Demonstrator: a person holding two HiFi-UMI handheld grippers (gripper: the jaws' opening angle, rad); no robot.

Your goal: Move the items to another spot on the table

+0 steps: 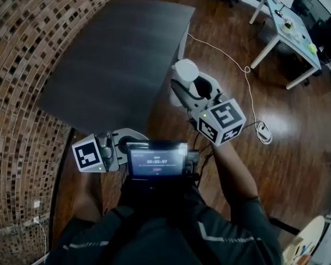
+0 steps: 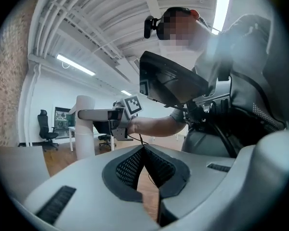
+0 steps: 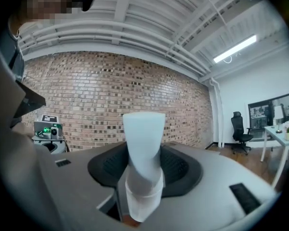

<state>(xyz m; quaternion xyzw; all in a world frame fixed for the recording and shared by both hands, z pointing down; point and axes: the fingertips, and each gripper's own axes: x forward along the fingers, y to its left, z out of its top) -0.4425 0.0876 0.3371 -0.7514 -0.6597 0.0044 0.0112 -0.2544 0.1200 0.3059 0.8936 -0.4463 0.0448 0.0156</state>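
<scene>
The dark surface (image 1: 116, 54) lies bare ahead and to the left, with a brick wall (image 1: 22, 65) running along its far side and wooden floor (image 1: 287, 126) to the right. No other items show on it, so any open patch could take the cup and nothing blocks the way.

The right gripper (image 3: 144, 170) has its jaws clamped on a tall white cup (image 3: 143, 134), which looks squeezed in at the middle. In the head view the cup (image 1: 185, 72) hangs in the air just off the near right edge of the surface, not resting on anything.

The step in hand looks like the carry. To do it well, swing the cup left over the surface, keep it upright, lower it until the base sits flat, and only then let go. A thin cup like this may spring or tip on release.

The left gripper (image 2: 144, 153) is held low by the chest, jaws closed on nothing. A white desk (image 1: 289, 32) and a loose cable (image 1: 248, 93) lie well away.
</scene>
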